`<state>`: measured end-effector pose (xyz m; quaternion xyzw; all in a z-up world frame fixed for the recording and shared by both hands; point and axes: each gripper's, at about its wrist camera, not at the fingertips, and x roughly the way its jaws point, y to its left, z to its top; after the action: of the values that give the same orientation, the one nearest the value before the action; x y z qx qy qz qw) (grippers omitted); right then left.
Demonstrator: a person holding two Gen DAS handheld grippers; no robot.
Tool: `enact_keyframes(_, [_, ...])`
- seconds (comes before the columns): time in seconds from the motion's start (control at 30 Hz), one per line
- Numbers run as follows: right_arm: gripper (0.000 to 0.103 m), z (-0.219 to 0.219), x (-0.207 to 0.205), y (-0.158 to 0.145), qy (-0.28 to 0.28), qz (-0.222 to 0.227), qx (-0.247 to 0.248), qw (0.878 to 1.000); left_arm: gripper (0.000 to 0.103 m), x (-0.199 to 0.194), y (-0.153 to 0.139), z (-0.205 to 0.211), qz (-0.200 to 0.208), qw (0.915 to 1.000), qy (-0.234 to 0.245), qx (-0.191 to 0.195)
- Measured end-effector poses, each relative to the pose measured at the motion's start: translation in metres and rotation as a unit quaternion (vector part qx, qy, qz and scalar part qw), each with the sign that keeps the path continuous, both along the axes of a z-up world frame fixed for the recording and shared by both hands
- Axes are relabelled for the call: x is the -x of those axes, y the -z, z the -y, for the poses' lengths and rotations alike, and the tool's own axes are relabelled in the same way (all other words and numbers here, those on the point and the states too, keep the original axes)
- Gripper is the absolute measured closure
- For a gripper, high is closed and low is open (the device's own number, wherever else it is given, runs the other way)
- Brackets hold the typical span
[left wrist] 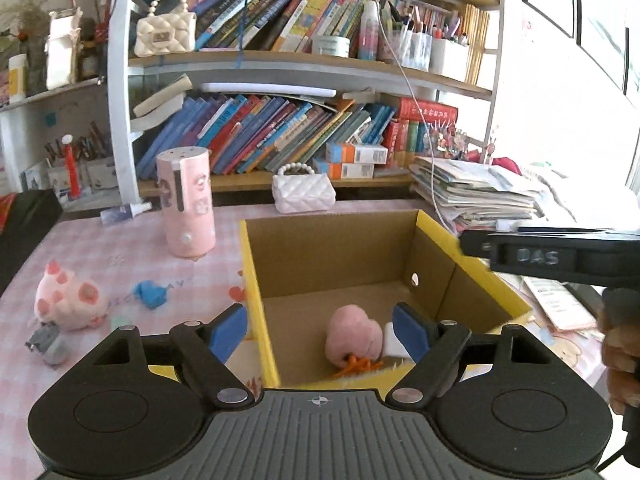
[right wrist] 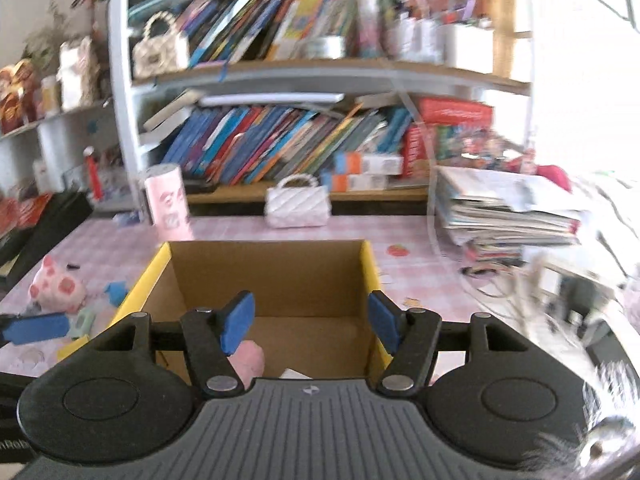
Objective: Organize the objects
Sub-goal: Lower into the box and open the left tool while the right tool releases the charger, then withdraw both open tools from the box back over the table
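Observation:
A yellow-edged cardboard box (left wrist: 472, 256) stands open on the pink checked table. On its floor lie a pink plush toy (left wrist: 352, 336) with orange feet and a white block (left wrist: 394, 340) beside it. My left gripper (left wrist: 320, 330) hangs over the box's near left wall, open, with nothing between its blue pads. My right gripper (right wrist: 310, 322) hovers above the same box (right wrist: 370, 264), also open and empty; the pink plush (right wrist: 252, 360) shows just under its left finger. A pink spotted plush pig (left wrist: 66, 300), a blue scrap (left wrist: 152, 294) and a small grey toy (left wrist: 48, 340) lie on the table left of the box.
A pink cylinder (left wrist: 188, 204) and a white quilted handbag (left wrist: 302, 192) stand behind the box. A stack of papers (left wrist: 472, 196) sits to the right. Full bookshelves (left wrist: 280, 140) close off the back. The right gripper's black body (left wrist: 560, 256) and the hand holding it show at the left view's right edge.

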<state>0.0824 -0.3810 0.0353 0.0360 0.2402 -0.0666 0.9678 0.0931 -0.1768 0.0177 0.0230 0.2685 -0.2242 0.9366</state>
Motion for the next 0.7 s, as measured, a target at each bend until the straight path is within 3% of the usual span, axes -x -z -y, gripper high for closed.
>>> enact_keyframes(0.13, [0.039, -0.011, 0.029, 0.0, 0.038, 0.003, 0.004, 0.999, 0.021, 0.013, 0.006, -0.015, -0.008, 1.0, 0.002, 0.002])
enact_keyframes(0.37, [0.031, -0.045, 0.066, 0.021, 0.072, -0.039, 0.002, 0.997, 0.021, 0.031, 0.02, -0.043, -0.03, 0.9993, -0.012, -0.016])
enact_keyframes(0.53, [0.027, -0.073, 0.083, 0.04, 0.08, -0.076, -0.007, 0.994, 0.02, 0.047, 0.032, -0.063, -0.05, 0.9982, -0.02, -0.028])
enact_keyframes(0.7, [0.021, -0.1, 0.096, 0.05, 0.07, -0.086, -0.004, 0.994, 0.02, 0.059, 0.043, -0.086, -0.072, 0.9959, -0.036, -0.04])
